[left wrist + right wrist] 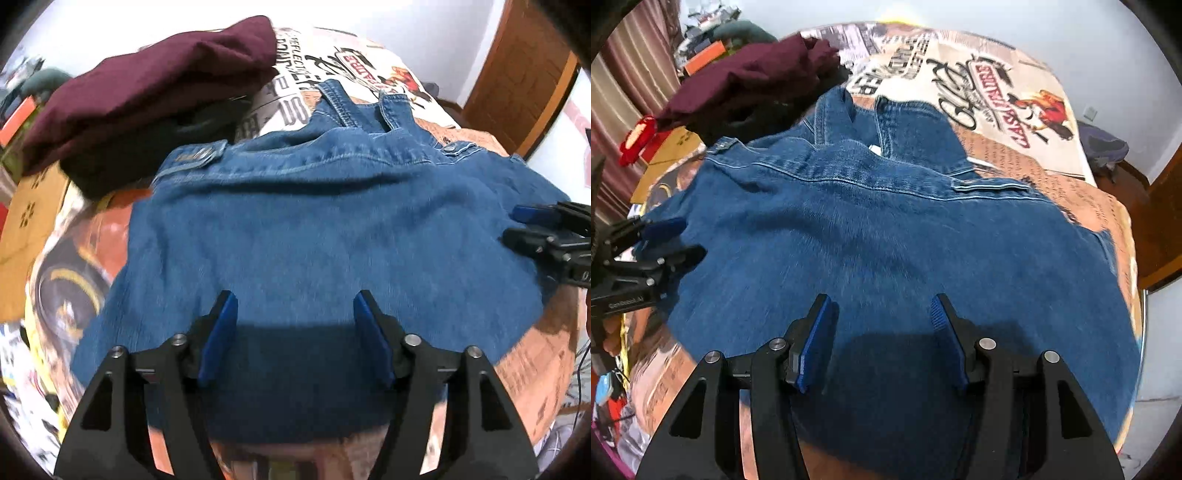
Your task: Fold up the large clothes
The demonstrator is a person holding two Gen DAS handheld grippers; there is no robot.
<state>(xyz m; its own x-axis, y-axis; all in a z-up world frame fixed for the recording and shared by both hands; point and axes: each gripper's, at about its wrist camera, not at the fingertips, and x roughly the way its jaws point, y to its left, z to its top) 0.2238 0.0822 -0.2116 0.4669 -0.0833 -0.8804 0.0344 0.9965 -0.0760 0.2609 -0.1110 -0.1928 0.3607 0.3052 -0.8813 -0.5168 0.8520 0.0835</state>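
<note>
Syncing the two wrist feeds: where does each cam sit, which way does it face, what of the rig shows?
Left wrist: on the left gripper, looking forward and down over the denim garment; its own open fingers below, the right gripper at the right edge.
Right wrist: on the right gripper, same downward look; own open fingers, left gripper at the left edge.
Shared: the denim, the maroon garment, the printed cover.

A blue denim jacket (314,236) (886,240) lies spread flat, back side up, on the printed bedcover, its collar end bunched and turned away from both cameras.
</note>
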